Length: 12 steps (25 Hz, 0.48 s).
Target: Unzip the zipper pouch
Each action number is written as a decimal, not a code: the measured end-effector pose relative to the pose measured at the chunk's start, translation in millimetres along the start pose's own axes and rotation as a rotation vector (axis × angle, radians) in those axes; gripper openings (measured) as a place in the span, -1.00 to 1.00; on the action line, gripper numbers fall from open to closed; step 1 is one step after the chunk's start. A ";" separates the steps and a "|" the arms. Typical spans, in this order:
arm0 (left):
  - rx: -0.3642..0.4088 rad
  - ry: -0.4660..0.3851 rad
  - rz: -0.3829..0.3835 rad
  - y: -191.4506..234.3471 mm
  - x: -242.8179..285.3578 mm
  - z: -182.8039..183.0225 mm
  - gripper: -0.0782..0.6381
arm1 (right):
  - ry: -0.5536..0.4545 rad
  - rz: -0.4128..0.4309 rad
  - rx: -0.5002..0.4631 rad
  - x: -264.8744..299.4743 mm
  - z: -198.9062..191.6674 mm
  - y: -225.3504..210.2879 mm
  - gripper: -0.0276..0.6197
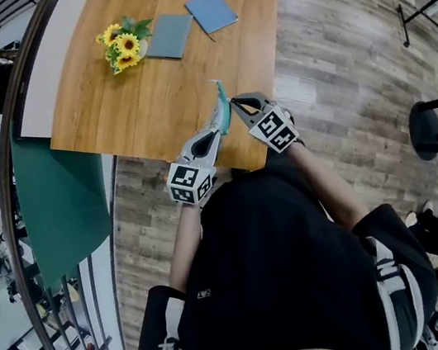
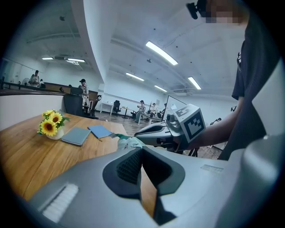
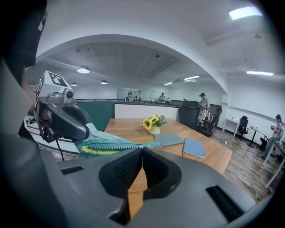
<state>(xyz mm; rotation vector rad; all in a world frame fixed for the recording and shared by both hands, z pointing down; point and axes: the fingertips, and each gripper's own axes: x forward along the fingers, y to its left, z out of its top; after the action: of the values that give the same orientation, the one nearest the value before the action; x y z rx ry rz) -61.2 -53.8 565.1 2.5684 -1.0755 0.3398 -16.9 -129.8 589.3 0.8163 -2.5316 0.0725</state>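
1. Your left gripper (image 1: 221,124) clamps the zipper pouch (image 1: 221,94), anchoring it above the wooden table's (image 1: 147,99) near edge.
2. Your right gripper (image 1: 232,103) pinches shut on its zip end, ready to pull.

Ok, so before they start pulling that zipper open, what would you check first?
1. Left gripper holds the pouch: ok, jaws shut on one end.
2. Right gripper holds the zipper end: ok, jaws shut there; whether they have the pull tab, cannot tell.
3. Pouch held up off the table: ok.
4. How far the zipper is closed: cannot tell.
5. Sunflowers, grey notebook and blue notebook well away from both grippers: ok.
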 end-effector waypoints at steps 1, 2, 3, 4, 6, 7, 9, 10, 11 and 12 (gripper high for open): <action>-0.002 0.000 0.001 -0.2 -0.5 -0.2 -0.77 | 0.001 0.000 -0.001 -0.4 0.2 -0.2 -0.90; -0.005 0.000 0.003 -0.2 -0.8 -0.6 -0.77 | 0.002 0.001 -0.003 -0.4 0.1 -0.2 -0.90; -0.008 0.000 0.004 0.1 -1.0 -1.4 -0.77 | 0.003 0.002 -0.004 0.1 -0.4 0.2 -0.90; -0.010 -0.001 0.004 0.4 -1.2 -2.3 -0.77 | 0.005 0.002 -0.005 1.0 -1.2 0.7 -0.90; -0.011 -0.001 0.004 0.4 -1.4 -3.2 -0.77 | 0.007 0.002 -0.005 2.4 -2.4 0.8 -0.90; -0.011 -0.001 0.003 0.1 -1.6 -3.1 -0.77 | 0.008 0.000 -0.005 2.5 -2.4 0.4 -0.90; -0.009 -0.002 0.002 -0.3 -2.2 -1.9 -0.77 | 0.008 -0.002 -0.004 2.3 -1.4 -1.1 -0.90; -0.009 -0.002 0.002 -0.4 -2.4 -1.3 -0.77 | 0.008 -0.002 -0.004 2.2 -0.9 -1.7 -0.90; -0.009 -0.003 0.001 -0.5 -2.5 -0.9 -0.77 | 0.008 -0.002 -0.005 2.1 -0.6 -2.1 -0.90; -0.008 -0.003 0.001 -0.7 -2.7 -0.6 -0.77 | 0.008 -0.002 -0.006 2.2 -0.4 -2.2 -0.90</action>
<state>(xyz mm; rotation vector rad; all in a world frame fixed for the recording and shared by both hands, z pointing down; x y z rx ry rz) -62.6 -51.4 564.6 2.5616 -1.0773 0.3315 -17.0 -132.7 590.5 0.8148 -2.5222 0.0675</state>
